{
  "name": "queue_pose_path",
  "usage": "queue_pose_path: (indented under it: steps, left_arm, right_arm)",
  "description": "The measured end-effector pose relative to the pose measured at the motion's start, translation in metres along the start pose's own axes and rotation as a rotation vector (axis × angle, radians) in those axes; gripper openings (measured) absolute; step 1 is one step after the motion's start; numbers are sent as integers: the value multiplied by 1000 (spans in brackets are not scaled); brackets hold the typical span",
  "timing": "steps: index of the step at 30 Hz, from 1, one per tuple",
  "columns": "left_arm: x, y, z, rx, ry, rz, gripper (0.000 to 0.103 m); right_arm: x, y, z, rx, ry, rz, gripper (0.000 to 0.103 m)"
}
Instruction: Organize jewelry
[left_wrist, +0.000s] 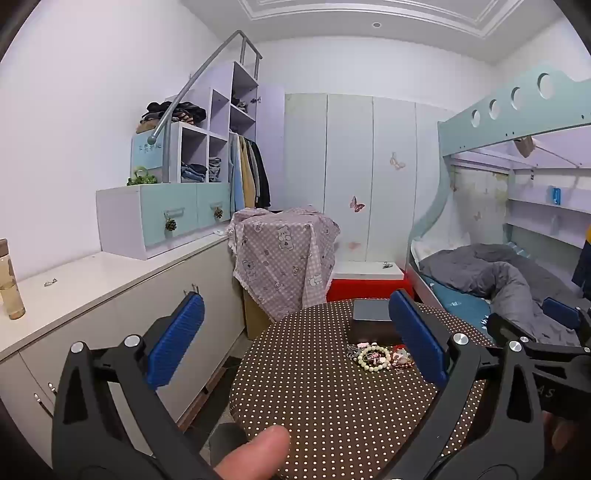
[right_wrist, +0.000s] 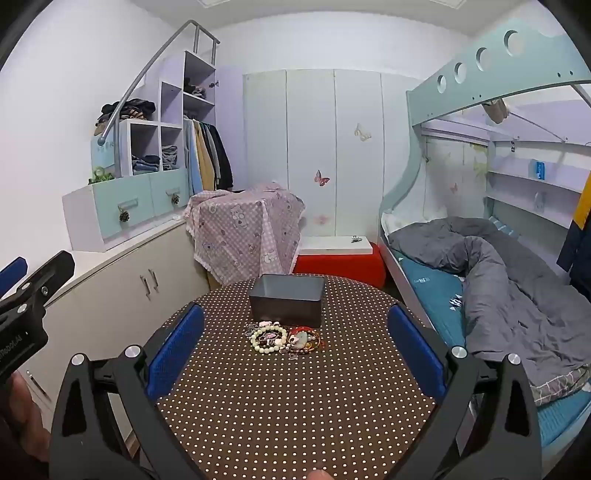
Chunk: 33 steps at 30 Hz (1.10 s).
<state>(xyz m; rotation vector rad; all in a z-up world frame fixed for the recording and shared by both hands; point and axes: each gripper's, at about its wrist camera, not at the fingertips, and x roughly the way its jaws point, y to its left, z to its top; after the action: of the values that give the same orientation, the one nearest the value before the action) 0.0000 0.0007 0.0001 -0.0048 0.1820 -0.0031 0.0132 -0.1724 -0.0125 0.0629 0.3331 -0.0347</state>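
Both grippers hovered wide open, nothing between the blue pads. The small heap of beaded bracelets and jewelry (right_wrist: 286, 338) lay on the round brown polka-dot table (right_wrist: 295, 406), touching the dark grey rectangular box (right_wrist: 286, 297), ahead of the right gripper (right_wrist: 295, 350). It sat just inside the left gripper's (left_wrist: 295, 343) right finger (left_wrist: 417, 336).

Jewelry pile (right_wrist: 286, 338) too tangled and small to count pieces; in the left view a blue finger (left_wrist: 417, 336) hides part of the box (left_wrist: 369, 319), worktop (left_wrist: 325, 398) near edge cut off, bottle (left_wrist: 9, 291) cropped at left.
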Motion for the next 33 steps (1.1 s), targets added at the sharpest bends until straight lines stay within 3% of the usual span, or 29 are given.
queue_pose_path:
  steps: [33]
  left_arm:
    - [9, 16, 4, -18, 0, -9, 98]
  right_arm:
    - [-10, 4, 21, -30, -63, -11, 96]
